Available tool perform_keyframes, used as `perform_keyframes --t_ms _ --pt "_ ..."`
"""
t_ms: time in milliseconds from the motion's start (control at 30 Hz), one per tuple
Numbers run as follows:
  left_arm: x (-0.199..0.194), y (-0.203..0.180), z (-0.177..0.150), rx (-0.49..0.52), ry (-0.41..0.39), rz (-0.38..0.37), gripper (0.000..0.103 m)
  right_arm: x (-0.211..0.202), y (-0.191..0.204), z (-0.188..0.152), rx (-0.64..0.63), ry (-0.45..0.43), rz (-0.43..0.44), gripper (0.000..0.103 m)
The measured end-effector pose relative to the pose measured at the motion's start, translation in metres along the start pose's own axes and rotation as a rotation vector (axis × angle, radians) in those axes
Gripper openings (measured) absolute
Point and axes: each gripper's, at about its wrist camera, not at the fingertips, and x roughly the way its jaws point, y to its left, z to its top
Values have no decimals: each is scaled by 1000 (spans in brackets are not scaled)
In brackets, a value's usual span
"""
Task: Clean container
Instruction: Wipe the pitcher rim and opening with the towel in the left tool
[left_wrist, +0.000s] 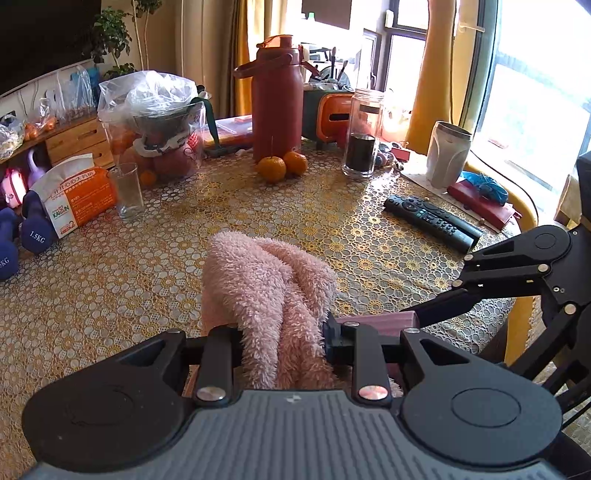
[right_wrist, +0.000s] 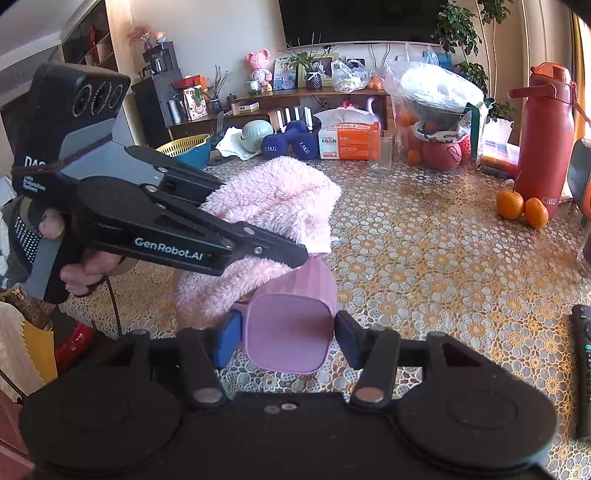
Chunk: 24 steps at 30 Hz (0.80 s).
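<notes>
The left gripper (right_wrist: 295, 254) clamps the pink cloth (right_wrist: 273, 199); the right gripper (right_wrist: 288, 339) pinches the pink container (right_wrist: 290, 332); hard wiping could twist the container loose from between those pads.

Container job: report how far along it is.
Done: the left gripper is shut on the pink cloth, and the right gripper is shut on the pink container, held on its side above the table. In hand: the cloth lies against the container's far end, so wiping looks underway. Left: I can't tell how clean it is; finishing the wipe and setting both down remain.
</notes>
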Motion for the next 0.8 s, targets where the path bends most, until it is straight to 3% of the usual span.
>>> perform_keyframes --t_ms 400,800 --pt "20 30 -5 -71 5 48 26 1 -2 2 31 -8 2 54" --pt "23 38 -16 -11 20 145 26 2 -2 7 54 -8 -6 54"
